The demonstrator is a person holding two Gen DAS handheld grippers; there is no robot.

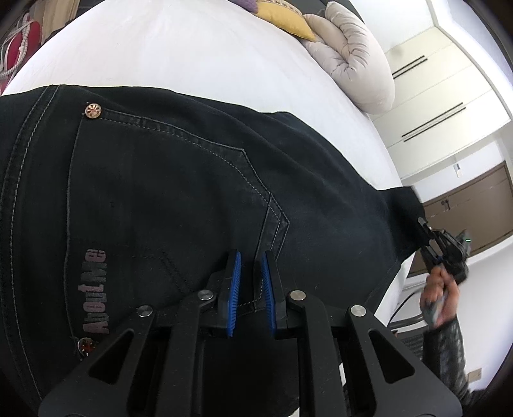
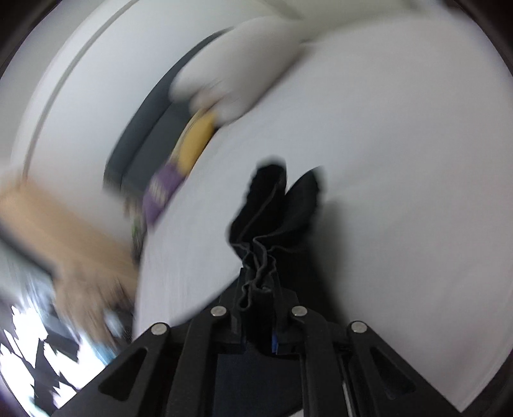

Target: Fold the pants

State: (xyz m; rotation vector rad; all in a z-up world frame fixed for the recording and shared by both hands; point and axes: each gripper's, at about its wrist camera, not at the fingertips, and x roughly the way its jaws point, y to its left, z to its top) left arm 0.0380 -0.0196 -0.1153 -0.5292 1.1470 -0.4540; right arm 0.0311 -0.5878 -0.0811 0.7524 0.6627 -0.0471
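Note:
Black jeans lie flat on the white bed, back pocket up, with a copper rivet and grey "AboutMe" lettering. My left gripper hovers just over the pocket's lower corner, its blue pads a small gap apart with a fold of fabric between them. My right gripper shows at the jeans' far right end by the bed's edge. In the blurred right wrist view, the right gripper is shut on the bunched hem of the jeans, lifted off the bed.
A yellow pillow, a purple cushion and a rolled beige duvet lie at the head of the bed. White wardrobes stand beyond the right side of the bed. A red bag sits at far left.

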